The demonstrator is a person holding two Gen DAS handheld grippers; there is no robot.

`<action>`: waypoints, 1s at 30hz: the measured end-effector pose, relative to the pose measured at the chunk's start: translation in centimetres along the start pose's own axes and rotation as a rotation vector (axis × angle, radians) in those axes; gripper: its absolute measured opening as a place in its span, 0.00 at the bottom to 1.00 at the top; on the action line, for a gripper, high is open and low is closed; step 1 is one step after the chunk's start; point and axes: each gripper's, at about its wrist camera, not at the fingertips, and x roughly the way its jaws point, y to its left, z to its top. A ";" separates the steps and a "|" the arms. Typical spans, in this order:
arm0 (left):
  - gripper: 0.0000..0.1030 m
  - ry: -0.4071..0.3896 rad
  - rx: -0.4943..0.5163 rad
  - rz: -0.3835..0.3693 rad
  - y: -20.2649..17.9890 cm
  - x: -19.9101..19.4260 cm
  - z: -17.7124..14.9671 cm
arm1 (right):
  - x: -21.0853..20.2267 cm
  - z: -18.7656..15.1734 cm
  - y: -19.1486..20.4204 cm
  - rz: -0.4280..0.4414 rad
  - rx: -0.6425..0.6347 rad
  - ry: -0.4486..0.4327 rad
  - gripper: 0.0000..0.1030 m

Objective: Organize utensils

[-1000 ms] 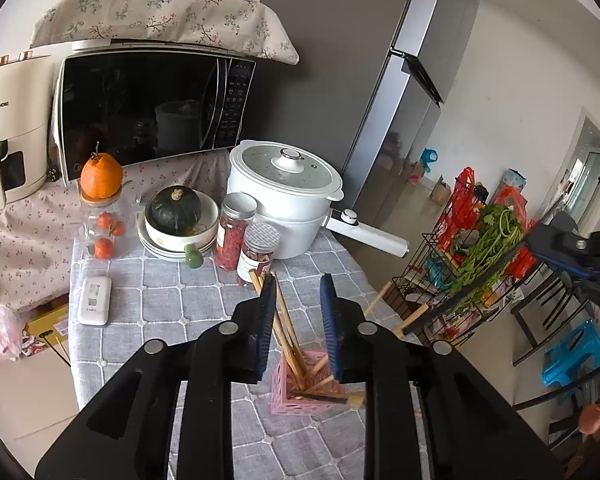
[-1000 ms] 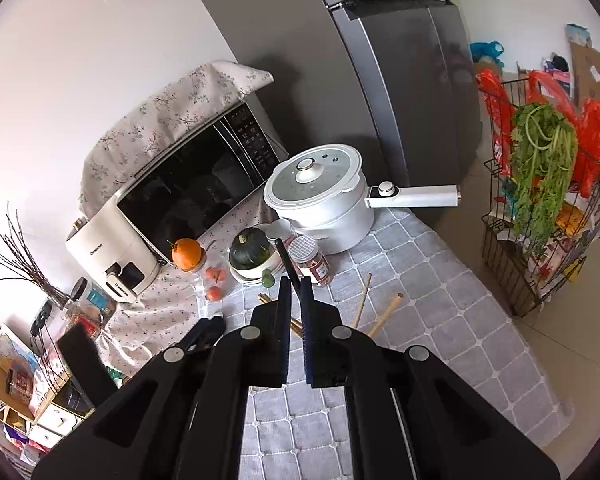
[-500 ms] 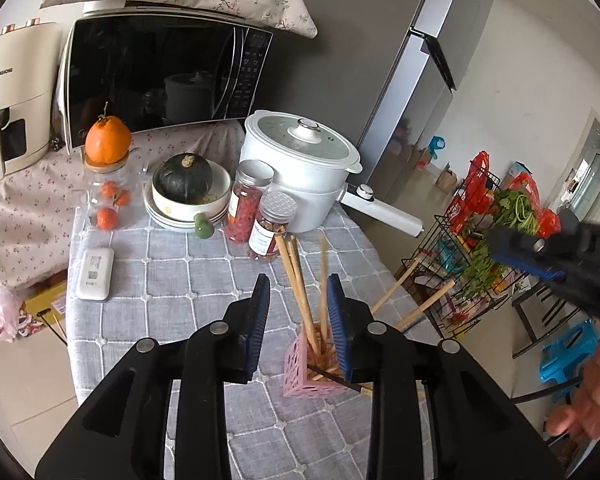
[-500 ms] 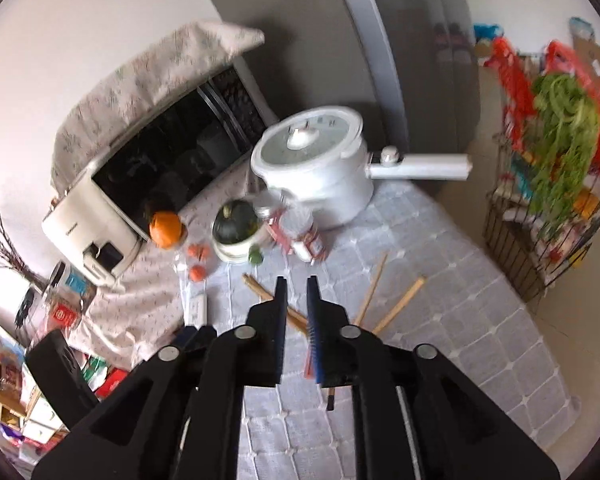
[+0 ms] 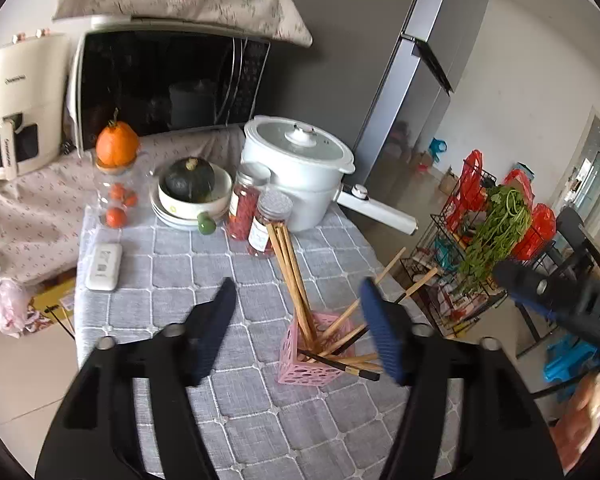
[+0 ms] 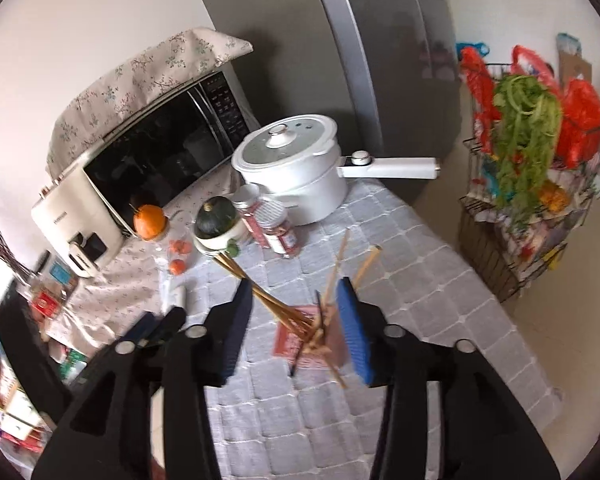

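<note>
Nearest, the left gripper [image 5: 296, 328] w/ black fingers and blue pads is spreading, jaws opening; the pink perforated plastic holder [image 5: 314, 364] sits between and just beyond the tips, but the pads don't press on anything. The right gripper [image 6: 294, 320] is likewise opening, jaws apart, w/ the holder and its sticks framed in the gap, nothing pinched as far as I can tell.

The light wooden chopsticks [image 5: 290, 276] stand in that holder on the grey checked tablecloth [image 5: 180, 272], a bundle leaning back-left, others splayed right; one dark chopstick [image 5: 340, 364] lies low across the rim.

Risk, I'd say: the holder is light and the sticks lean hard to two sides, so a nudge from either pad could tip it and spill the lot. The splayed ones reach toward the table's right edge and may roll off.

Further back: two clear red-filled jars [image 5: 256, 216], then the white lidded electric pot [image 5: 300, 168] w/ a long handle.
</note>
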 end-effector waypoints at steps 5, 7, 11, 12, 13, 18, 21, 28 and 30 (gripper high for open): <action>0.82 -0.065 0.052 0.084 -1.7 -2.0 -1.7 | -0.9 -3.0 -0.9 -0.143 -0.049 -0.079 0.72; 0.88 -0.079 0.068 0.119 -2.1 -2.5 -2.5 | -1.4 -4.1 -1.5 -0.197 -0.059 -0.119 0.78; 0.93 -0.091 0.082 0.166 -2.6 -3.0 -4.8 | -2.7 -6.7 -3.6 -0.303 -0.018 -0.221 0.93; 0.93 -0.084 0.085 0.177 -2.7 -2.9 -5.6 | -2.7 -7.4 -3.9 -0.326 -0.021 -0.225 0.93; 0.93 -0.081 0.087 0.181 -2.9 -2.9 -6.1 | -2.7 -7.8 -4.1 -0.340 -0.027 -0.221 0.93; 0.93 -0.079 0.112 0.171 -3.9 -2.6 -8.4 | -2.2 -11.1 -5.5 -0.402 -0.046 -0.210 0.93; 0.93 -0.083 0.139 0.177 -4.6 -2.6 -9.0 | -2.1 -12.8 -7.1 -0.393 0.035 -0.215 0.93; 0.93 -0.111 0.173 0.182 -6.4 -3.2 -9.6 | -3.9 -13.1 -8.6 -0.397 0.055 -0.246 0.93; 0.93 -0.113 0.186 0.175 -6.9 -3.3 -9.8 | -4.3 -13.2 -8.9 -0.395 0.056 -0.249 0.93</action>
